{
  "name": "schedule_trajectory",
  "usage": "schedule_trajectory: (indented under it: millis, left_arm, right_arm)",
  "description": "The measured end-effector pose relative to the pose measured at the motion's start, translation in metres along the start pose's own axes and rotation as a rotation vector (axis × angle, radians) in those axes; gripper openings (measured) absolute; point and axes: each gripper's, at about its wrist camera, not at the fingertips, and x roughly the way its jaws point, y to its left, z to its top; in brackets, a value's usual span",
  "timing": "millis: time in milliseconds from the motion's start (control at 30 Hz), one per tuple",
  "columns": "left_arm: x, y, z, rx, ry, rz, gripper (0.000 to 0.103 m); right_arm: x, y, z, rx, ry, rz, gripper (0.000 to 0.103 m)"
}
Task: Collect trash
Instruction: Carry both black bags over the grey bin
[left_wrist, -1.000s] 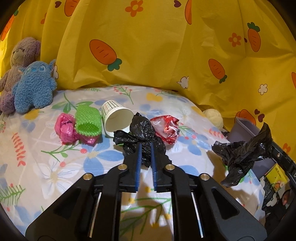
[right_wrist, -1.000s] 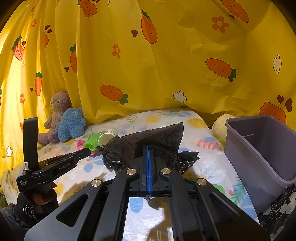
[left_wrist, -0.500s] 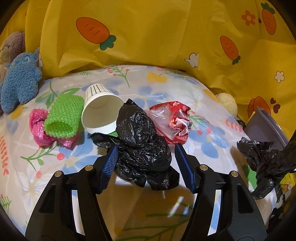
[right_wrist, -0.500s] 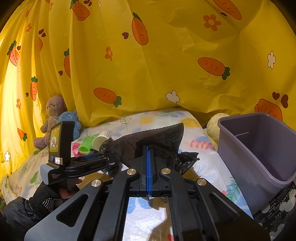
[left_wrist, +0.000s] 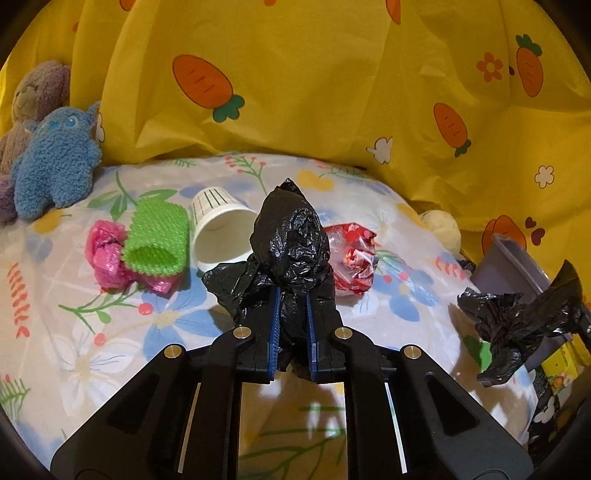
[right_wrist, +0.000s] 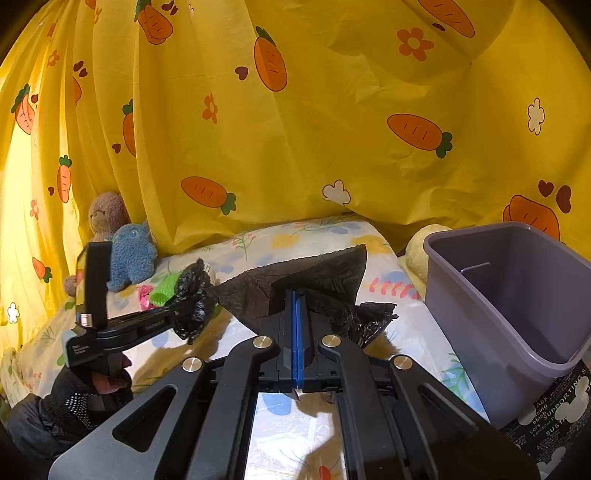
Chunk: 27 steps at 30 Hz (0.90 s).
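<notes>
My left gripper (left_wrist: 291, 306) is shut on a crumpled black plastic bag (left_wrist: 290, 236) and holds it just above the bed. Behind it lie a white paper cup (left_wrist: 218, 236), a red wrapper (left_wrist: 351, 258), a green mesh sleeve (left_wrist: 157, 242) and a pink plastic wad (left_wrist: 105, 254). My right gripper (right_wrist: 297, 310) is shut on another black plastic bag (right_wrist: 314, 280), seen hanging at the right of the left wrist view (left_wrist: 517, 325). The left gripper with its bag also shows in the right wrist view (right_wrist: 192, 299).
A grey-purple bin (right_wrist: 517, 306) stands at the bed's right edge, also in the left wrist view (left_wrist: 506, 258). Blue (left_wrist: 51, 166) and brown (left_wrist: 33, 92) plush toys sit at the back left. A cream plush (left_wrist: 443, 229) lies by the bin. A yellow carrot-print curtain (left_wrist: 314, 92) hangs behind.
My left gripper opened around the black bag, then shut on it and raised it off the bed. My right gripper kept its bag and shifted slightly.
</notes>
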Motion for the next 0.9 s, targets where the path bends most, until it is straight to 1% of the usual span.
schedule_trajectory:
  millis: [100,167,400,667,900]
  left_arm:
    - [-0.028,-0.004,0.004,0.018,-0.057,-0.005,0.012]
    - [-0.041,-0.011,0.006,0.041,-0.081,-0.003,0.012]
    - [-0.071,-0.04,0.011,0.104,-0.14,-0.032,0.012]
    - [-0.078,-0.089,0.02,0.171,-0.152,-0.127,0.012]
    - [-0.069,-0.142,0.027,0.24,-0.158,-0.219,0.012]
  right_arm:
    - [-0.003,0.002,0.002,-0.004,-0.01,0.0,0.001]
    - [-0.006,0.002,0.003,-0.005,-0.015,0.004,0.001]
    - [-0.017,0.004,0.008,-0.014,-0.033,0.007,0.001]
    - [-0.033,-0.003,0.025,-0.034,-0.089,-0.032,0.001]
    - [-0.044,-0.027,0.047,-0.038,-0.141,-0.116,0.001]
